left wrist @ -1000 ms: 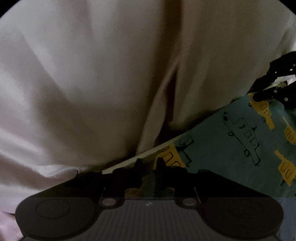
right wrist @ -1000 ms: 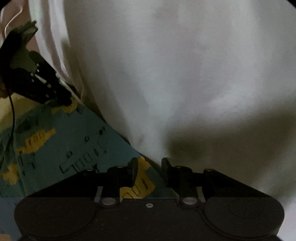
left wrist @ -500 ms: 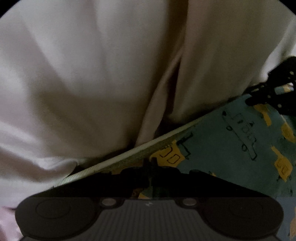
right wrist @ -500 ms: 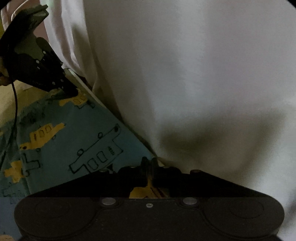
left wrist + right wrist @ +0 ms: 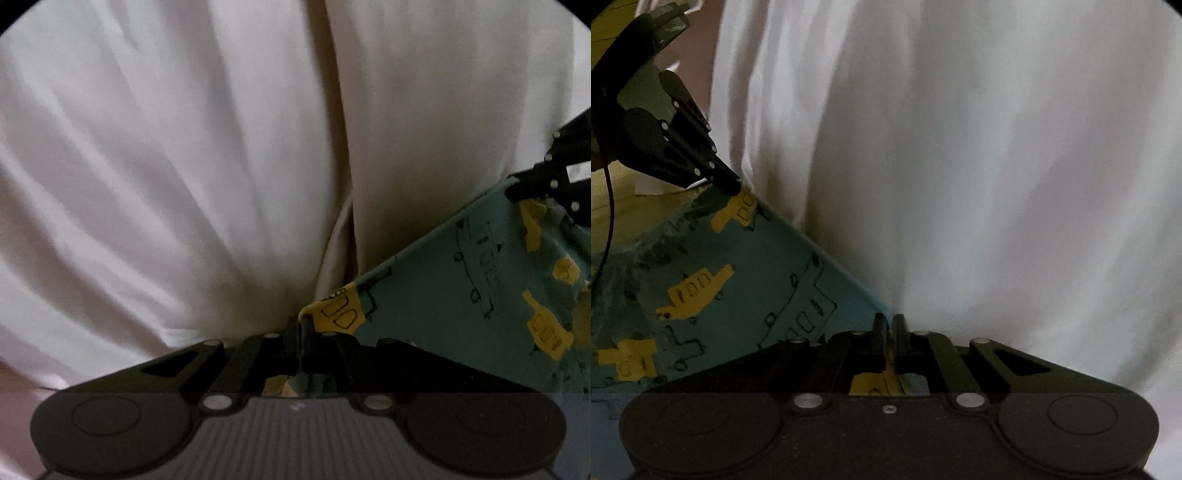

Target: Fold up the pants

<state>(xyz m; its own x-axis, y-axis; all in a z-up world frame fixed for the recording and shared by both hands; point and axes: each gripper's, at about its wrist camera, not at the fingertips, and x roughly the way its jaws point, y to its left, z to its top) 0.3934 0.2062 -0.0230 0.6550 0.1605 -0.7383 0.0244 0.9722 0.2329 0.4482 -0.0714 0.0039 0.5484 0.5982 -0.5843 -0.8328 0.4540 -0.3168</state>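
Observation:
The pants [image 5: 461,295] are teal with yellow vehicle prints and black line drawings. In the left wrist view my left gripper [image 5: 300,325] is shut on a corner of their edge, and the cloth stretches right to the right gripper [image 5: 517,190], which pinches the other end. In the right wrist view the pants [image 5: 746,295] spread to the left and my right gripper [image 5: 891,321] is shut on their edge. The left gripper [image 5: 733,188] grips the far corner at upper left. The held edge is lifted and taut between both.
A person's white shirt [image 5: 184,166] fills most of the left wrist view, close behind the pants, and the same white shirt [image 5: 979,166] fills the right wrist view. A thin dark cable [image 5: 609,206] hangs at the far left. A yellowish surface [image 5: 624,210] shows behind it.
Both grippers went from open to shut on the pants' edge. The cloth has risen and pulled taut between them, closer to the white shirt.

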